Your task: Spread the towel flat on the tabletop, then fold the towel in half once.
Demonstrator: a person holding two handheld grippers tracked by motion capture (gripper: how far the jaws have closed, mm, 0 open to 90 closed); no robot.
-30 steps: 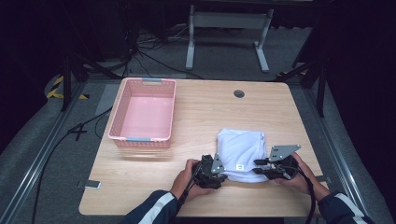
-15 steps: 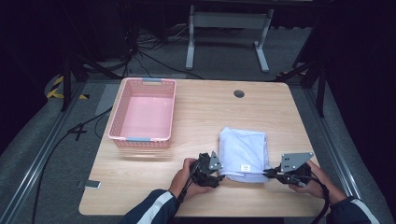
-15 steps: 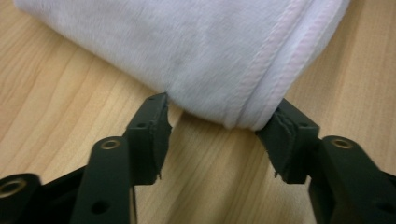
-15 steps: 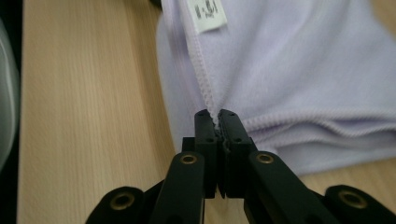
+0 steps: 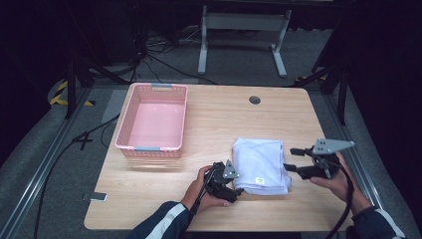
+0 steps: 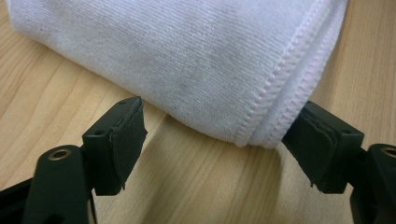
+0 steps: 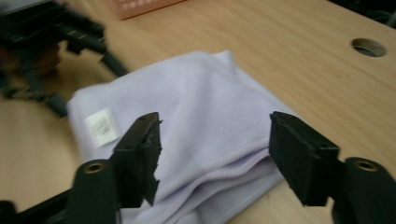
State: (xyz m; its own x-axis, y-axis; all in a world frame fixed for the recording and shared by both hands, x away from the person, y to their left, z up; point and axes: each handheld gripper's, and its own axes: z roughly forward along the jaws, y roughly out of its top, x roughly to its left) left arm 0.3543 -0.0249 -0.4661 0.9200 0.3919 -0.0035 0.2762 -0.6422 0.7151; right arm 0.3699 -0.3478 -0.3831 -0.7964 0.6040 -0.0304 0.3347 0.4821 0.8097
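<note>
One folded white cloth towel (image 5: 261, 165) lies on the one light wooden table (image 5: 224, 119). One pink plastic slatted basket (image 5: 153, 121) sits there too. Two black hand-held grippers are out: the left gripper (image 5: 238, 193) and the right gripper (image 5: 291, 159). One small grey flat device (image 5: 94, 197) lies at the table's edge.

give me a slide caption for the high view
Folded white towel on a wooden table, an open hand-held gripper at each side, pink basket waiting nearby.
</note>
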